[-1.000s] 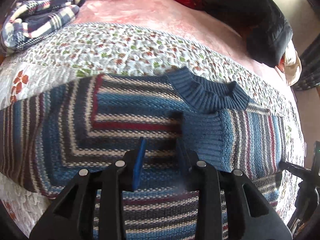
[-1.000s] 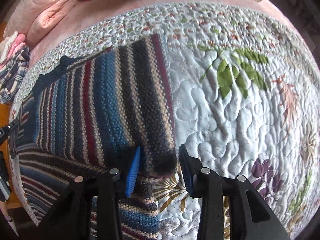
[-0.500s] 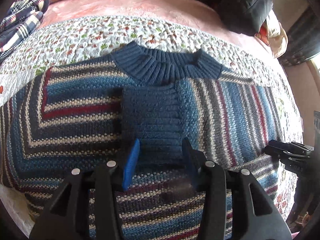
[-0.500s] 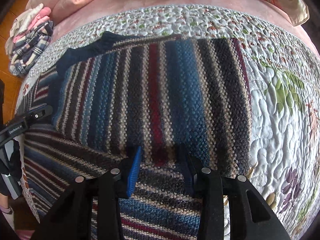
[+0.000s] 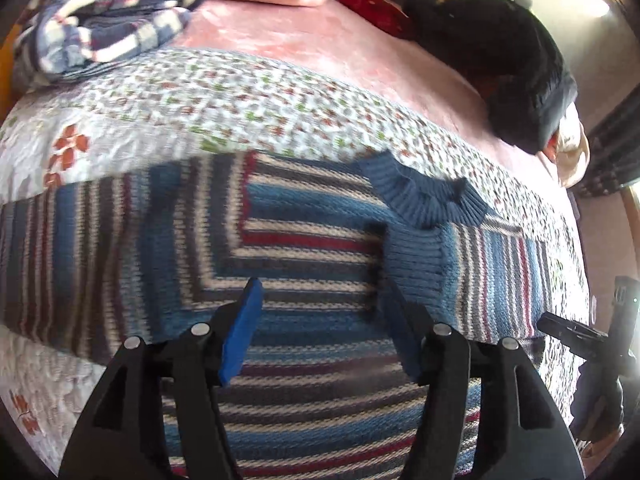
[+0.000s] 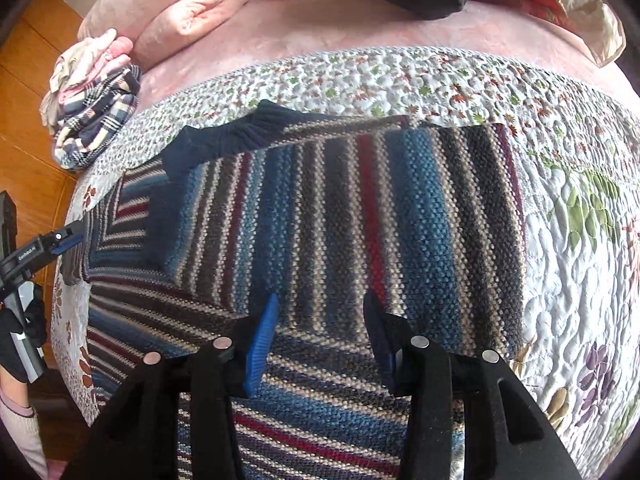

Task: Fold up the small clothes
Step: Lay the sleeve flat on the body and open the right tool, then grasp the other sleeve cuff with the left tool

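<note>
A small striped knit sweater [image 5: 304, 248] in blue, grey, cream and dark red lies flat on a quilted bedspread, its ribbed blue collar [image 5: 428, 200] at the far side. Both sleeves are folded across the body, and one blue cuff [image 5: 412, 264] rests below the collar. My left gripper [image 5: 320, 312] hovers open over the sweater's lower middle, holding nothing. The right wrist view has the same sweater [image 6: 360, 216] with the folded right sleeve on top. My right gripper [image 6: 320, 328] is open above the sleeve's lower end, empty. The left gripper [image 6: 48, 244] shows at that view's left edge.
The floral quilt [image 6: 560, 240] covers a pink bed [image 5: 312, 52]. A plaid folded garment [image 5: 104, 20] lies at the far left, a dark jacket [image 5: 508, 64] at the far right. Pink bedding [image 6: 180, 4] is piled behind. Wooden floor [image 6: 28, 92] lies left of the bed.
The left gripper has swung back to the left and pulled away, so the collar sits further right in its view. The right gripper has backed off a little over the folded sleeve.
</note>
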Available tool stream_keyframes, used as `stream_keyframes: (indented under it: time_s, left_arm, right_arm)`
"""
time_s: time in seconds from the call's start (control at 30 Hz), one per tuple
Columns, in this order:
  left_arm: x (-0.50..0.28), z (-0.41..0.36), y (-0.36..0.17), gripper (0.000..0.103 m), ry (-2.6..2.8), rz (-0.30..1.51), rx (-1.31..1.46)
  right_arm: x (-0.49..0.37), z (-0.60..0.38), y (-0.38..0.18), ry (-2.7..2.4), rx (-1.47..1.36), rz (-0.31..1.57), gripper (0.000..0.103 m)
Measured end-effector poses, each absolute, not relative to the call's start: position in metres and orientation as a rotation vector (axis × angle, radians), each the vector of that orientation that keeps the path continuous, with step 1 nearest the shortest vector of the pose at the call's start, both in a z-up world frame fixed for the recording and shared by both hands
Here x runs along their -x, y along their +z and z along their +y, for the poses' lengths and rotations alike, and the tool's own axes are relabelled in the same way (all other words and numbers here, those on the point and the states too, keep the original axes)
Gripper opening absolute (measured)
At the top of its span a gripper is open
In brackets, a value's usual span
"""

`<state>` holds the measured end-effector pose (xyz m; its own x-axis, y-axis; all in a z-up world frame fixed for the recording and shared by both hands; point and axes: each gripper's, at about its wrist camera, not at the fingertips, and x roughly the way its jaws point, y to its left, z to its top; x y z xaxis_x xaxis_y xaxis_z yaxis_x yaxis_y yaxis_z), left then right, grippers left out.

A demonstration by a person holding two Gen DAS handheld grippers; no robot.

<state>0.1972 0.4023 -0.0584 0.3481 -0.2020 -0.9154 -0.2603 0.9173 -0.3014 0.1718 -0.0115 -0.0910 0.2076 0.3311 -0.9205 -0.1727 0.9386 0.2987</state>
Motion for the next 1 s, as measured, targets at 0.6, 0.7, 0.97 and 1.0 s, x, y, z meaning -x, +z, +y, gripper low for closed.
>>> stream_keyframes:
  time_s: [0.6,0.7,0.97,1.0]
  left_arm:
    - [-0.056,0.664,-0.121,0.067,0.594,1.076,0.910]
    - [-0.057,0.676,-0.133,0.067,0.584,1.022,0.969]
    - [-0.071,0.690,-0.141,0.043,0.566,0.910,0.971]
    - [-0.072,0.690,-0.142,0.039,0.573,0.915,0.965]
  right_arm:
    - [-0.164,-0.001,-0.110,0.356,-0.057,1.350,0.046]
    - [-0.165,-0.006,-0.114,0.342,-0.056,1.355,0.046]
    - [-0.166,-0.009,-0.117,0.334,-0.041,1.350,0.046]
    - [-0.166,-0.009,-0.117,0.333,-0.039,1.349,0.046]
